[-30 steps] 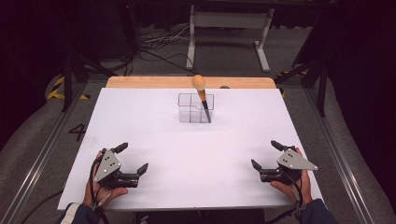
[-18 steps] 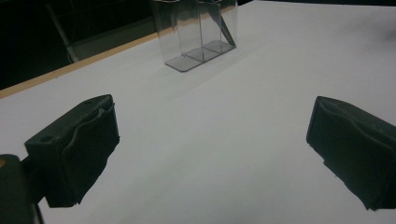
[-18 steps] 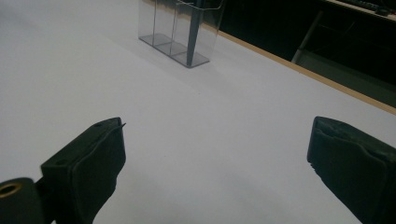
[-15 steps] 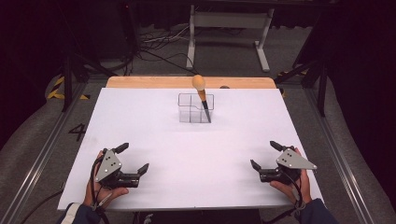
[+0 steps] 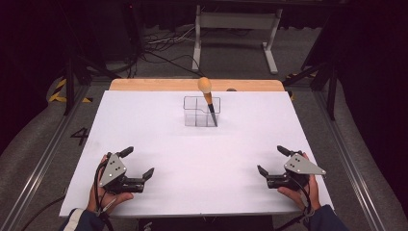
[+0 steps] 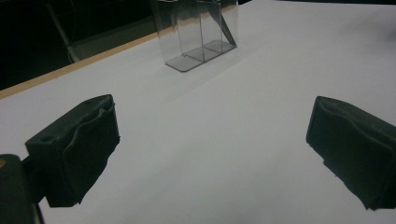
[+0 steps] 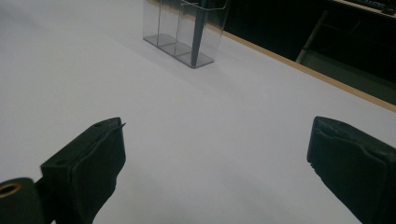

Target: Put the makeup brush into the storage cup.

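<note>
- My left gripper (image 5: 137, 163), a black two-jaw tool with a grey three-cornered plate on top, sits low over the table at about 7 o'clock; its jaws stand wide apart with nothing between them.
- In the left gripper view (image 6: 212, 149), bare white surface shows between the two black pads.
- My right gripper (image 5: 273, 161), built the same, sits at about 5 o'clock, its jaws also spread wide and empty.
- In the right gripper view (image 7: 217, 158), the gap between the pads likewise frames bare surface.
- Both rest over the white rectangular tabletop (image 5: 202, 159), which has a pale wooden strip along its far edge.
- At 12 o'clock, well apart from both grippers, stands the clear plastic divided holder (image 5: 196, 115).
- In its right-hand compartment leans the brush with an orange rounded head and dark handle (image 5: 208, 98), tilted, head up.
</note>
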A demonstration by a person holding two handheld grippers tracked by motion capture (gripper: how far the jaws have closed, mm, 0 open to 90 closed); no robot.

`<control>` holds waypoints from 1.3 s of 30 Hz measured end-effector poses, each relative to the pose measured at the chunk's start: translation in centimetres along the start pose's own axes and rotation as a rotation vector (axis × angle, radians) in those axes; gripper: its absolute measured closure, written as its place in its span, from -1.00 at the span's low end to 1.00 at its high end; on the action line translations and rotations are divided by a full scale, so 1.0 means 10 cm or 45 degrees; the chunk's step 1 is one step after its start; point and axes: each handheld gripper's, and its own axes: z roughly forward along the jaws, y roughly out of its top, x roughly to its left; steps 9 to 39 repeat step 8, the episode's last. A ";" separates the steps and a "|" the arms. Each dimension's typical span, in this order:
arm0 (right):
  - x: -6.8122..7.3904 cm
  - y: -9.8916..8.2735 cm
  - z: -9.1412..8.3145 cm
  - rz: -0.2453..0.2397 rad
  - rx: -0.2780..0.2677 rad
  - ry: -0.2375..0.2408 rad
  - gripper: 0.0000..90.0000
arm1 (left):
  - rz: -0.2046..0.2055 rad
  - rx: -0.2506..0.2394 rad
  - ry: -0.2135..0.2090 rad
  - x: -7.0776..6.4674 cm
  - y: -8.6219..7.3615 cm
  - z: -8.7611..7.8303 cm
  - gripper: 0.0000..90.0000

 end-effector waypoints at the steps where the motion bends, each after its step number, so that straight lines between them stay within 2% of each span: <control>1: 0.00 0.00 0.00 -0.003 0.005 -0.002 -0.89 | 0.001 0.003 -0.004 0.00 0.00 0.00 -0.93; 39: -0.01 -0.01 0.00 0.010 0.000 -0.005 -0.89 | -0.005 0.004 -0.003 0.00 0.00 0.00 -0.93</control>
